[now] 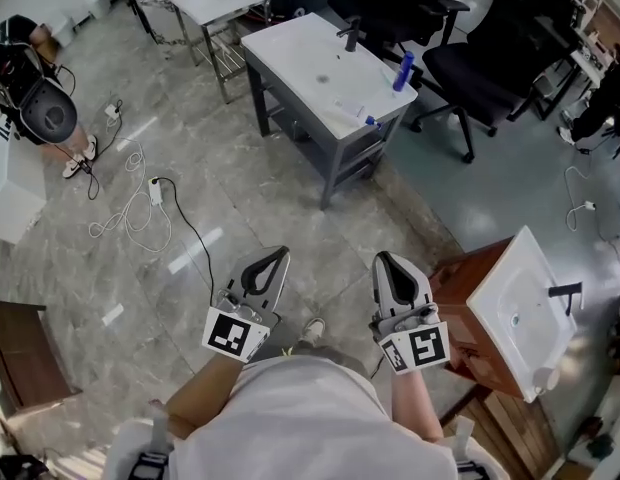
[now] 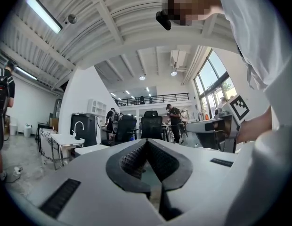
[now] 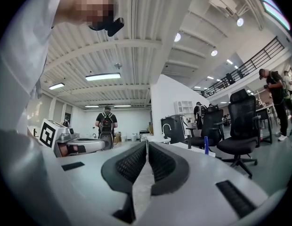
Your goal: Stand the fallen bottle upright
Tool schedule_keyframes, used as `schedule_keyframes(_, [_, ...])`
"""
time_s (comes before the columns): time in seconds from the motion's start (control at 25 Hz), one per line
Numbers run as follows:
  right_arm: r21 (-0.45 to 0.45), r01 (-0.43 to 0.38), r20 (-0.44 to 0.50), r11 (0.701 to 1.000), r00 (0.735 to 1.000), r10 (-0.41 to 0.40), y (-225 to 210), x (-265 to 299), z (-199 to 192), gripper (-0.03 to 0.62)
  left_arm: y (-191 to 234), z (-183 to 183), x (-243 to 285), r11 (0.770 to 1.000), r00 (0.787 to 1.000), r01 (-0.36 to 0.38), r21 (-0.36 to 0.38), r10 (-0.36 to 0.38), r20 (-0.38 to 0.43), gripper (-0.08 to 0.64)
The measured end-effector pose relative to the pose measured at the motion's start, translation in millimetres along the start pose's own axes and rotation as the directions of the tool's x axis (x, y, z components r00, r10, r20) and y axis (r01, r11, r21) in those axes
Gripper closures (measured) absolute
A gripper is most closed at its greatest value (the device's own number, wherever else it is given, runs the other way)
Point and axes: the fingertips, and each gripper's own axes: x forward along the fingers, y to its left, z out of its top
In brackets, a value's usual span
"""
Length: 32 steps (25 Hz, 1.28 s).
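Observation:
Across the floor stands a white sink-top table (image 1: 310, 63). On it a blue bottle (image 1: 403, 71) is upright, and a small clear bottle with a blue cap (image 1: 358, 116) lies on its side near the front edge. My left gripper (image 1: 277, 258) and right gripper (image 1: 387, 260) are held close to my body, far from the table. Each points level with its jaws shut and nothing between them. In the right gripper view, beyond the closed right gripper (image 3: 147, 143), the blue bottle (image 3: 206, 145) shows small. The left gripper view shows the shut left gripper (image 2: 147, 141) and the room behind.
Black office chairs (image 1: 490, 63) stand behind the table. A white cable and power strip (image 1: 150, 203) lie on the floor to the left. A wooden cabinet with a white sink top (image 1: 525, 313) is close at my right. A person with a backpack (image 1: 40, 108) stands far left.

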Motion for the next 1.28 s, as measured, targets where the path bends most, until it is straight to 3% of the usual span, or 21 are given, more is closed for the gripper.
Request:
schedule_keyframes(0.24, [0.001,-0.017,-0.002,1.0,1.0,0.017,-8.0,8.4,0.6,0.549,4.0,-5.5,12.7,1.0,1.0,-0.011,0.002,0.012,-0.018,0.543])
schedule_keyframes(0.6, [-0.011,0.051,-0.034,0.999,0.998,-0.051,-55.4,45.8,-8.2,0.549,36.3,-22.8,76.6,0.999,1.0,0.023,-0.025,-0.023,-0.009,0.543])
schedule_keyframes(0.76, [-0.014,0.084,-0.063,0.996,0.994,-0.084,-82.4,89.7,-12.6,0.549,72.1,-25.9,120.8,0.999,0.999,0.04,-0.022,-0.04,-0.002,0.543])
schedule_keyframes(1.28, [-0.037,0.078,-0.101,0.996,0.991,-0.082,-123.0,273.0,-7.9,0.549,219.0,-39.2,239.4,0.994,0.996,0.091,-0.06,-0.091,0.002,0.543])
